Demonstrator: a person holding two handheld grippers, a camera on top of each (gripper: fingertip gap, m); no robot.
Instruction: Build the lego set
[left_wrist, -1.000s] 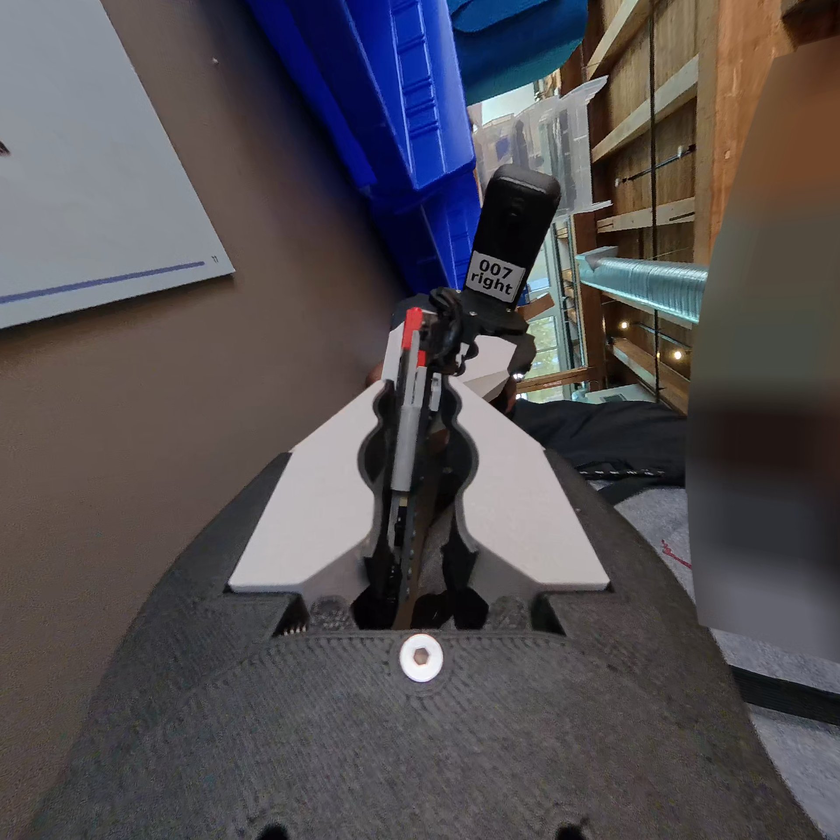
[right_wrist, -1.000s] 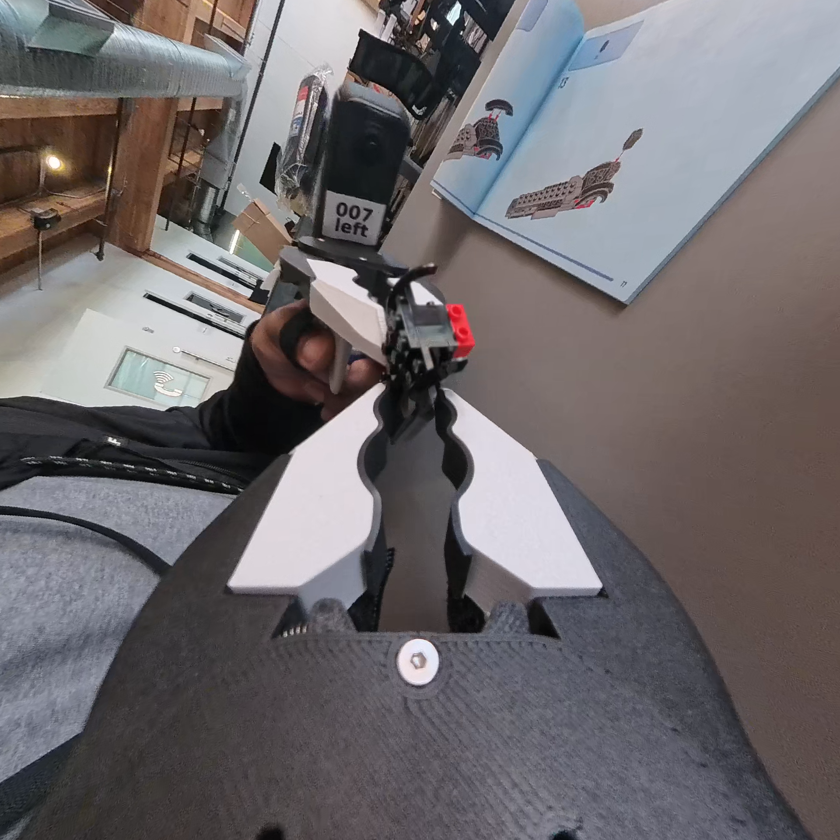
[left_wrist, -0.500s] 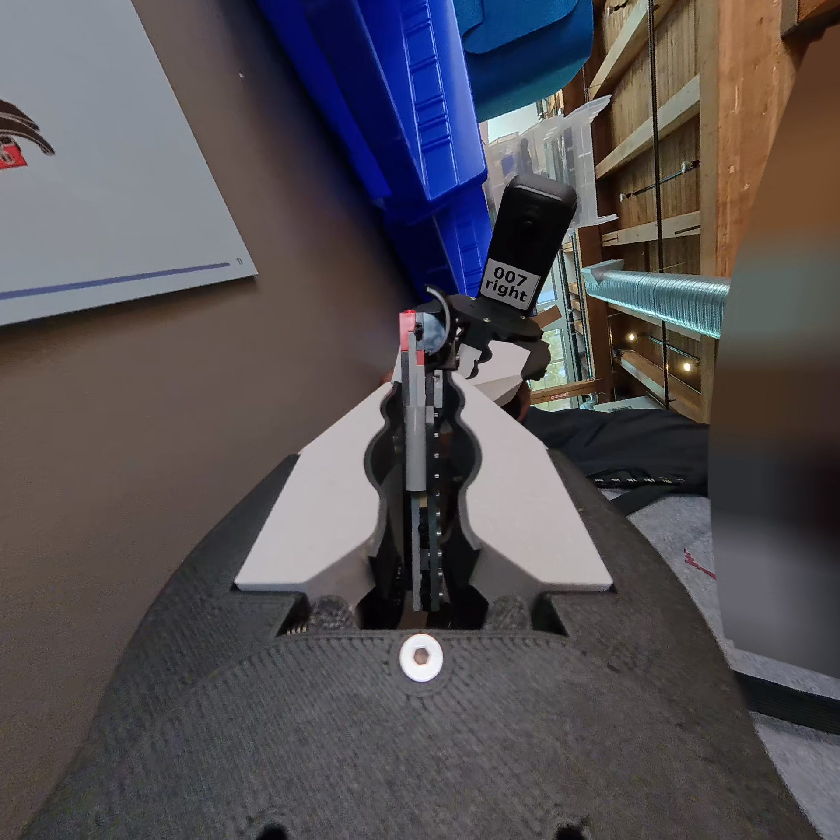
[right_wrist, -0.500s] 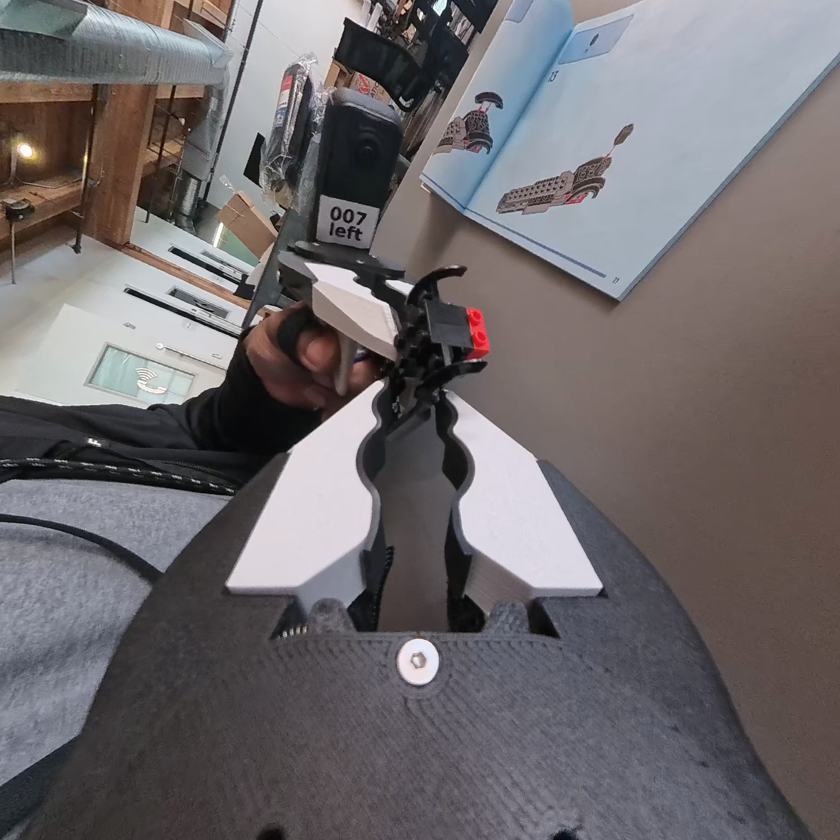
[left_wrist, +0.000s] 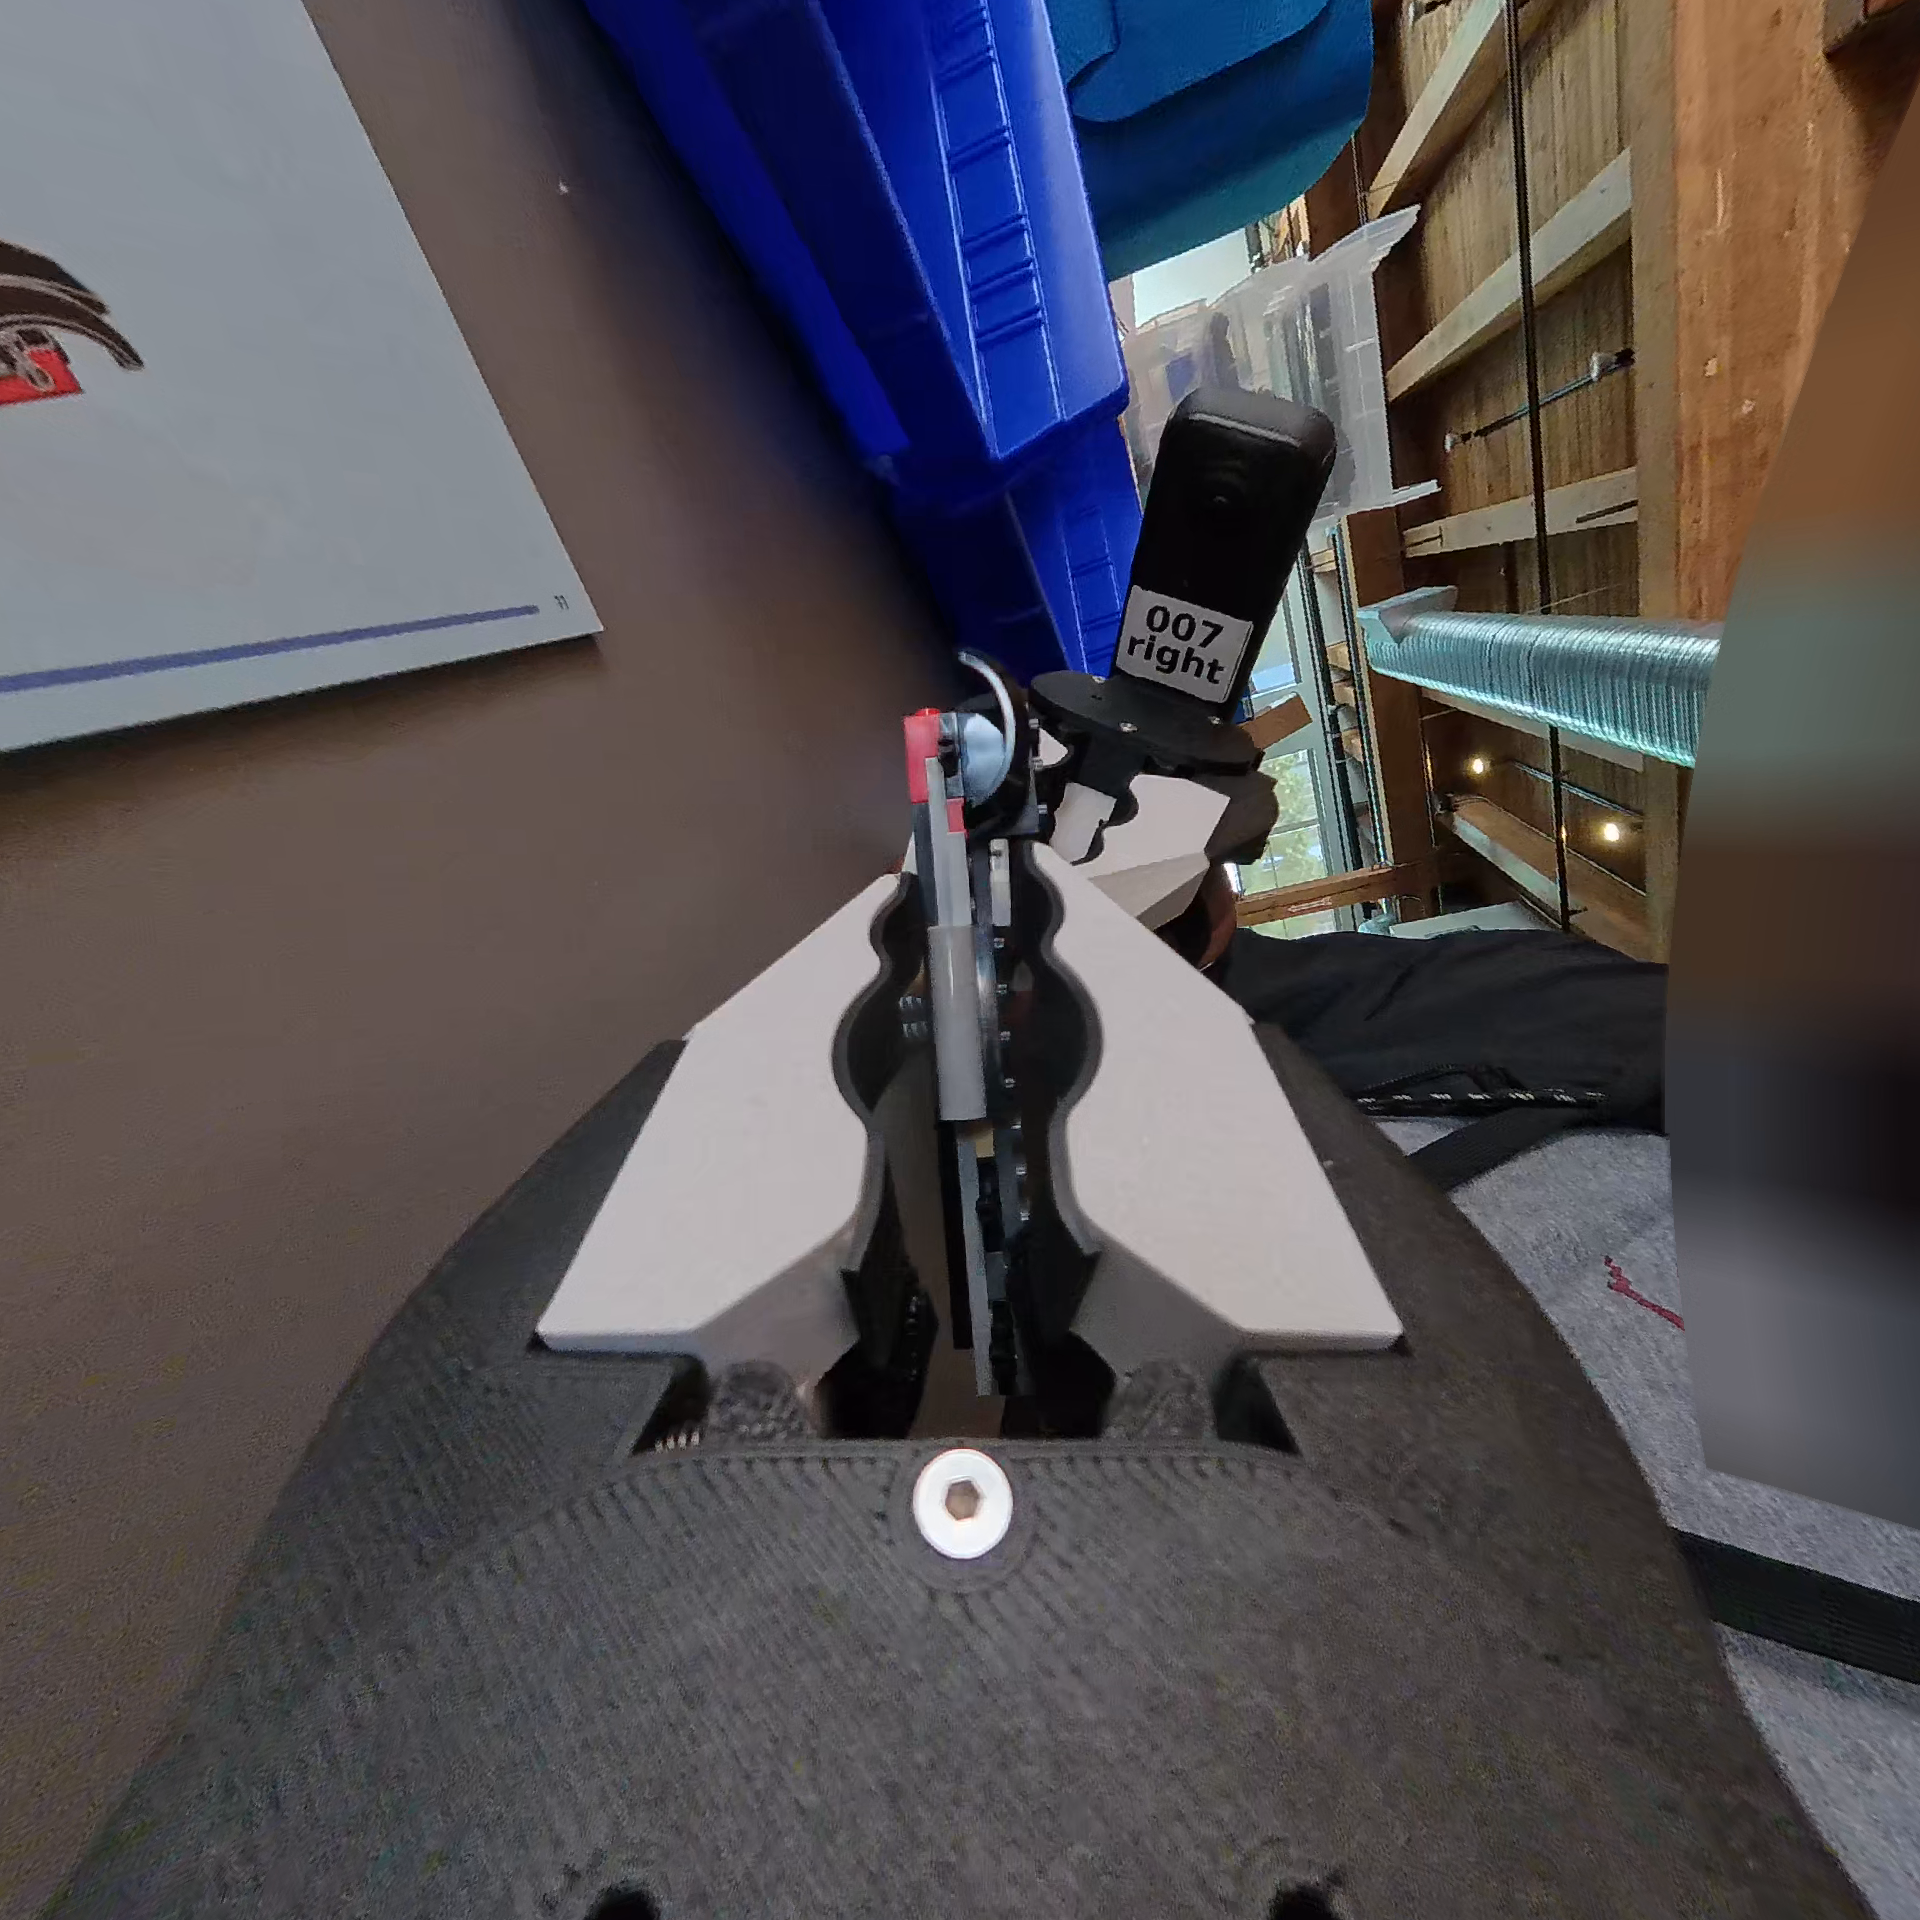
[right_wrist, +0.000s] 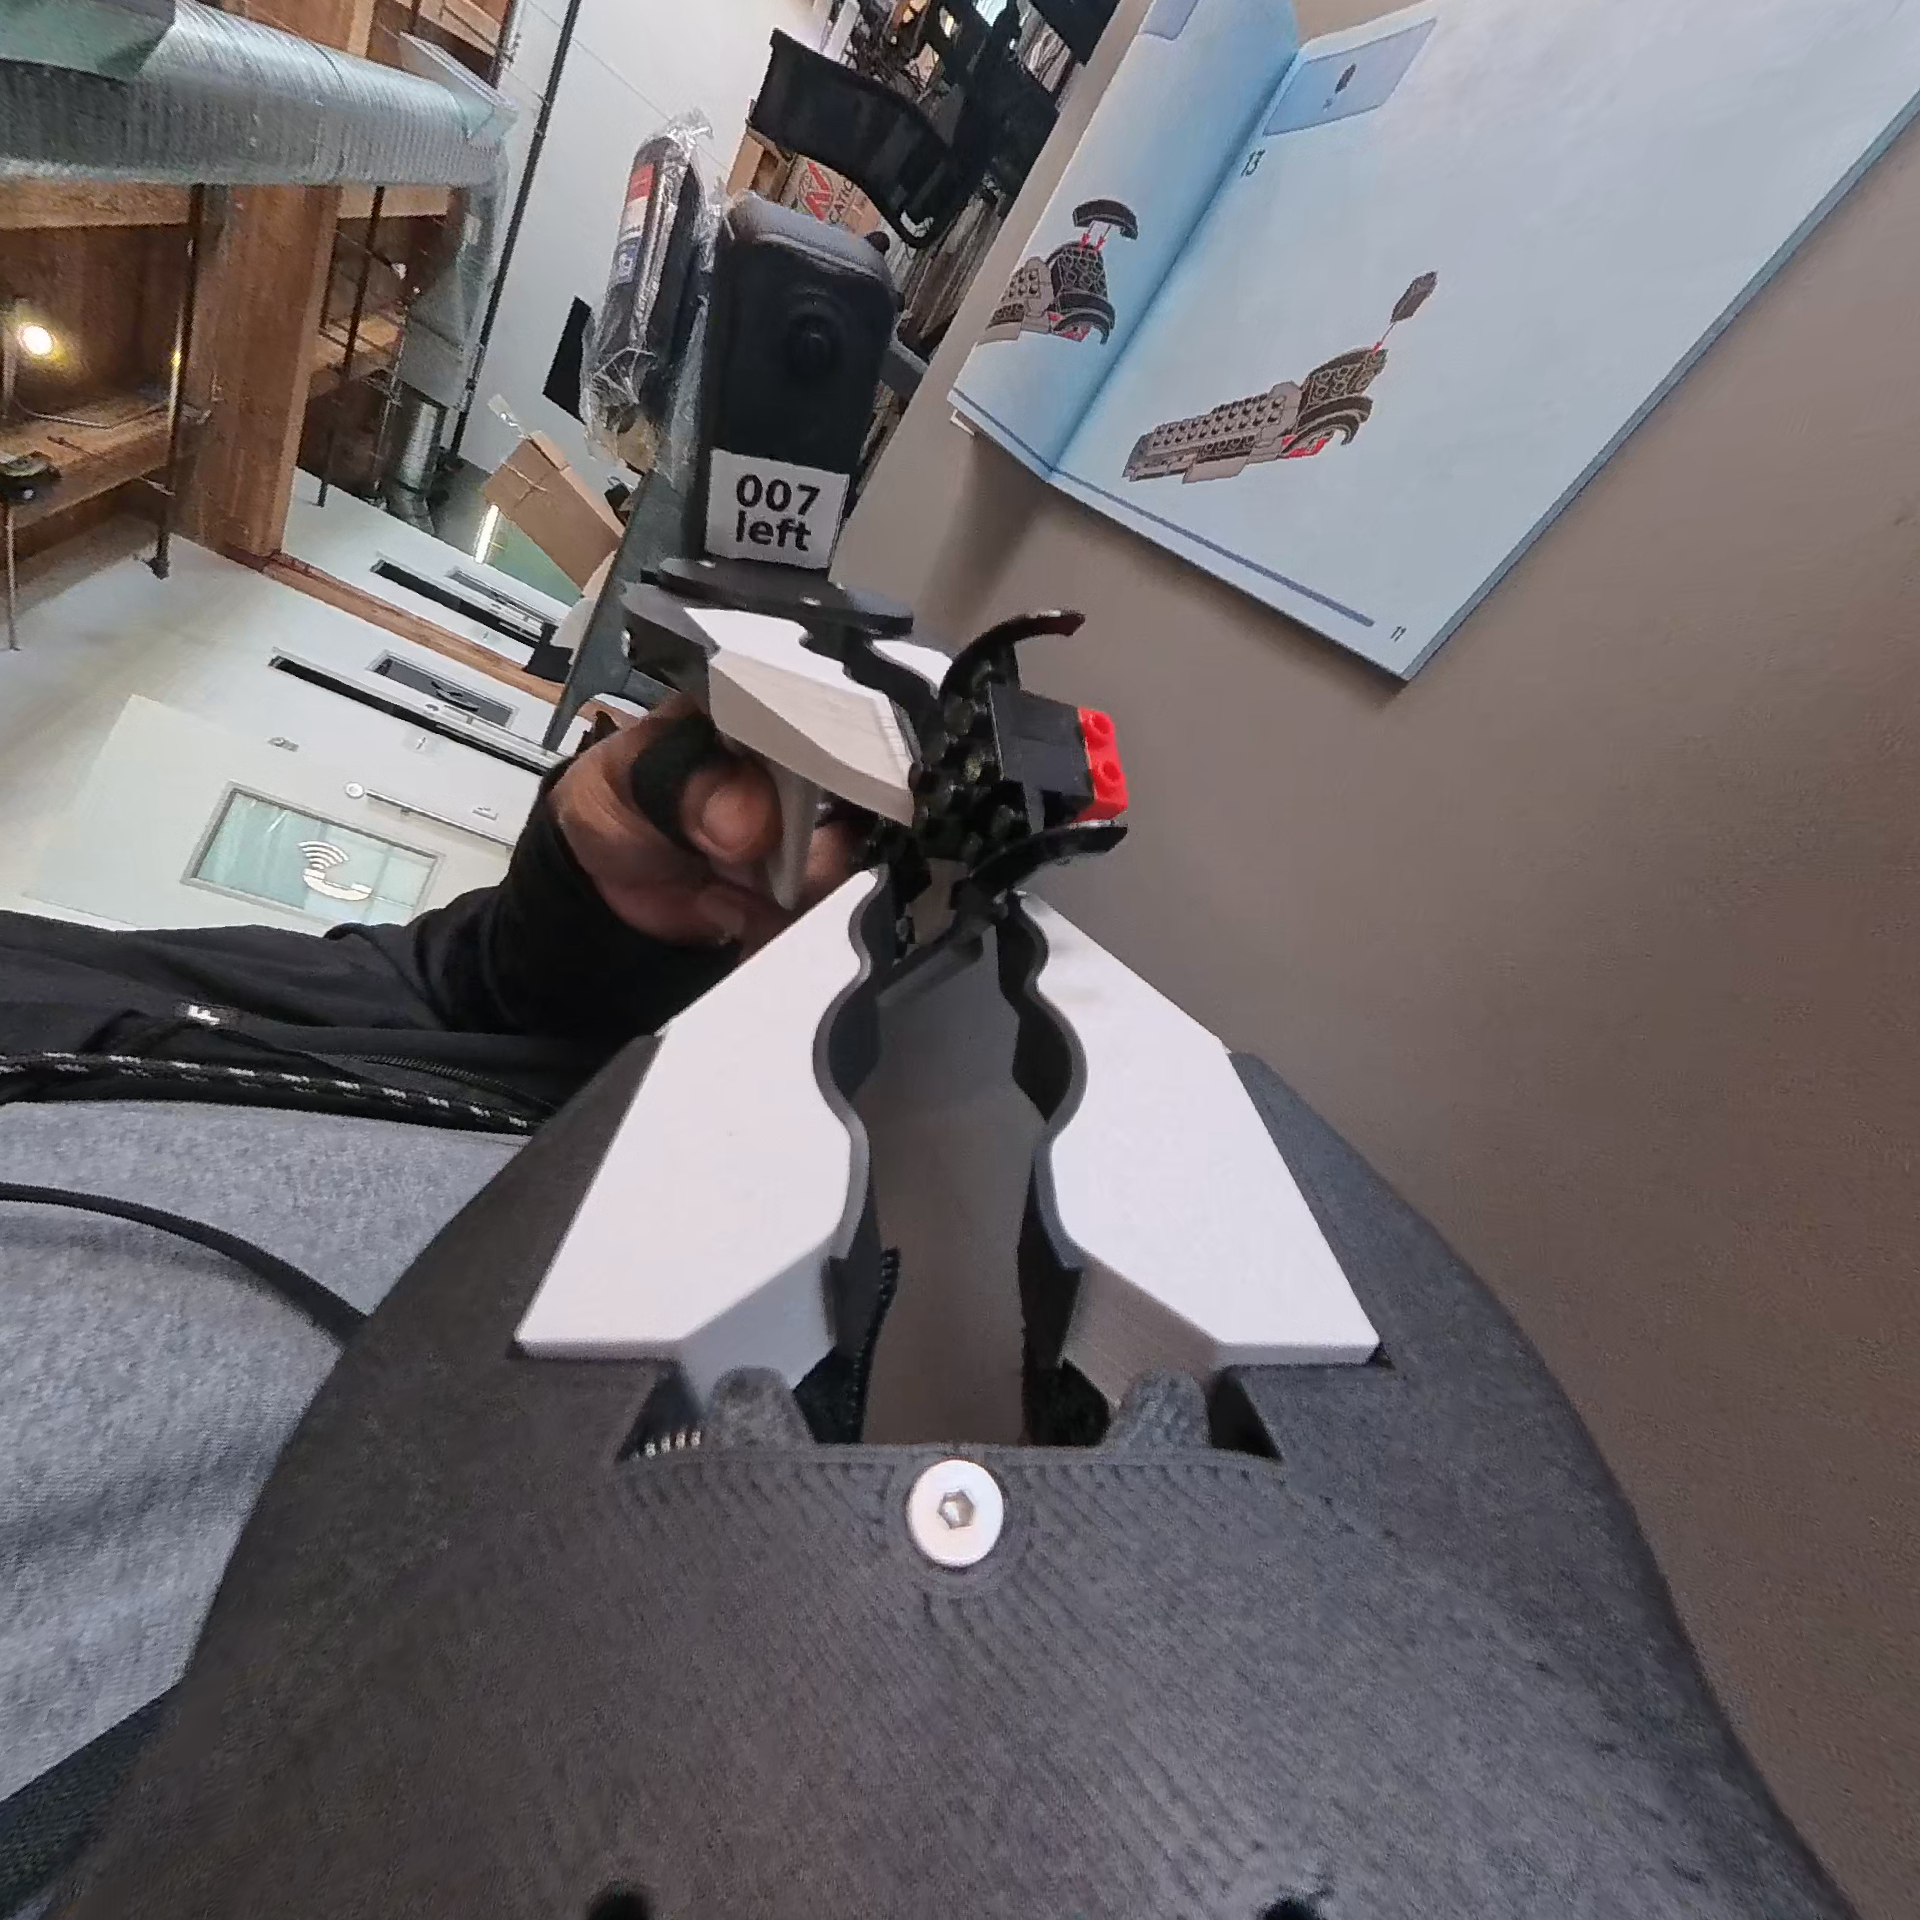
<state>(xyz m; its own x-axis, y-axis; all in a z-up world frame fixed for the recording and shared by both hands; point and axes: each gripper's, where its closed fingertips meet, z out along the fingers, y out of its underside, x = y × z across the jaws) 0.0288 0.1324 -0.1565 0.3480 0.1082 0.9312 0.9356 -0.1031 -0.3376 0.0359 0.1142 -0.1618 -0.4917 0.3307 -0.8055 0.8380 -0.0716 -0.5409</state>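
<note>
My left gripper (left_wrist: 966, 883) is shut on a thin grey and black lego model (left_wrist: 956, 1018), held edge-on between the jaws above the brown table (left_wrist: 312, 1039). A red brick (left_wrist: 920, 753) sits at the model's far tip. My right gripper (right_wrist: 945, 904) meets it head-on, and its nearly closed tips pinch the black curved pieces at the model's end (right_wrist: 1023, 748). The red brick (right_wrist: 1103, 764) sticks out to the right. The right gripper (left_wrist: 1101, 831) and the left gripper (right_wrist: 904, 758) each show in the other's view.
An open instruction booklet (right_wrist: 1351, 312) lies on the table and also shows in the left wrist view (left_wrist: 208, 416). Blue plastic bins (left_wrist: 914, 208) stand behind it. A person's hand (right_wrist: 665, 831) holds the left gripper's handle, with a dark sleeve and grey clothing close by. My left and right fingertips are right by each other.
Both grippers have shifted slightly while staying joined at the model. The model sits straighter between the left jaws, and more of the booklet has come into the left wrist view.
</note>
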